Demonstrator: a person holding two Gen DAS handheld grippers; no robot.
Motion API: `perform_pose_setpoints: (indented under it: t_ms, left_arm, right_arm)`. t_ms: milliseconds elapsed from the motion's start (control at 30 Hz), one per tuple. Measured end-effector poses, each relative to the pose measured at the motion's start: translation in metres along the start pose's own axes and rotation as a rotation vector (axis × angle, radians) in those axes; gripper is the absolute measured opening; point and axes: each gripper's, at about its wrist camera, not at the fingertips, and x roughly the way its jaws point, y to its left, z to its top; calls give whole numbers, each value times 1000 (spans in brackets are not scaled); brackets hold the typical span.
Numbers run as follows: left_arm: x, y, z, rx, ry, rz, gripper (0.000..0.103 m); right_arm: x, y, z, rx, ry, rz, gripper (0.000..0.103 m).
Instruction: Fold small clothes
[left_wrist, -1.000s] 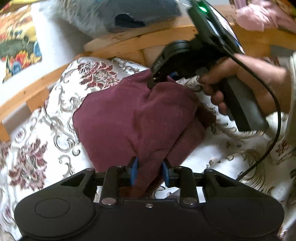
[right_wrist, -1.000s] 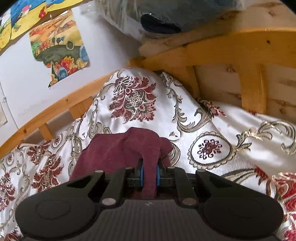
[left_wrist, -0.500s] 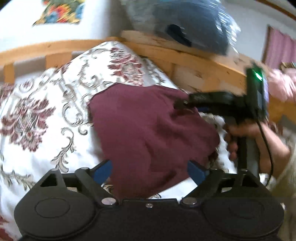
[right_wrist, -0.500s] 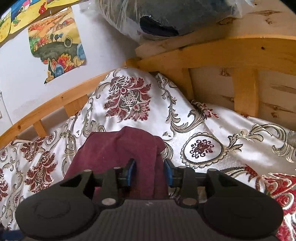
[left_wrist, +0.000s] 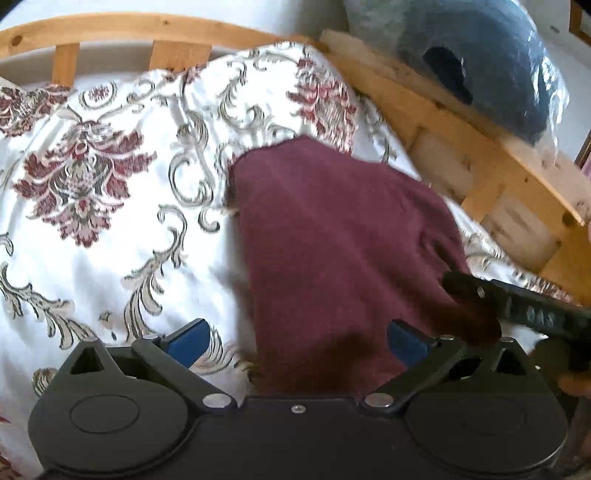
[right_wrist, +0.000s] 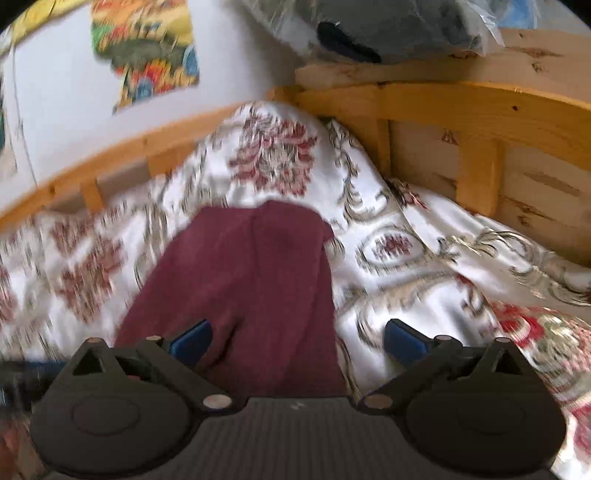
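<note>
- Your left claw (left_wrist: 297, 341): jaws spread wide, gripping nothing, w/ maroon cloth (left_wrist: 343, 243) between blue pads.
- Your right claw (right_wrist: 297, 339): also spread wide, cloth's edge between pads.
- Cloth lies flat on floral bedspread (left_wrist: 110, 184), near wooden bed frame (left_wrist: 461, 122).

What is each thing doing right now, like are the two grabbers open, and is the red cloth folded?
left gripper: open, jaws wide apart, holding nothing.
right gripper: open, jaws wide apart, holding nothing.
maroon cloth: lying loose on the bedspread, seemingly doubled over, gripped by neither.
bedspread: spread over the bed, rumpled near the frame.
plastic-wrapped bundle: resting on the wooden bed frame, wrapped shut.
</note>
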Motion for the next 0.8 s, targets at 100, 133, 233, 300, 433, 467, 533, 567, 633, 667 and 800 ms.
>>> perform_pose_setpoints:
  t_ms: [100,133,233,300,433,467,533,567,633,667,800]
  left_arm:
    - [10,2,-6,6,65,41,102]
    - [12,5,-9,-2,79,50,102]
    - [12,14,-12,-55,88,41,102]
    - [12,15,-12,-67,91,39,102]
    - [11,14,-14,-66,78,45,102]
    - [10,13,-15,-63,71,41,102]
    - [8,11,-16,-54,61,16,102]
    - [7,11,-16,-46,60,0,102]
    - [5,9,-16,-27,51,-24,102]
    - [4,8,-16,-19,44,-30,102]
    - [3,6,-14,-12,30,-41,102]
  right_arm:
    - [-4,7,-10,-49,2,-49,103]
    - [-5,7,-10,-48,-7,-47,103]
    - [-11,5,-6,-18,-62,-22,103]
    - [-14,0,-4,30,-109,0,103]
    - [-11,-8,0,118,-165,43,103]
    - [-9,-8,2,119,-170,43,103]
    - [-5,-7,5,110,-177,35,103]
    - [-3,-6,5,103,-175,31,103]
    - [1,-2,5,89,-170,19,103]
    - [3,0,6,82,-170,14,103]
    - [7,0,10,96,-210,79,98]
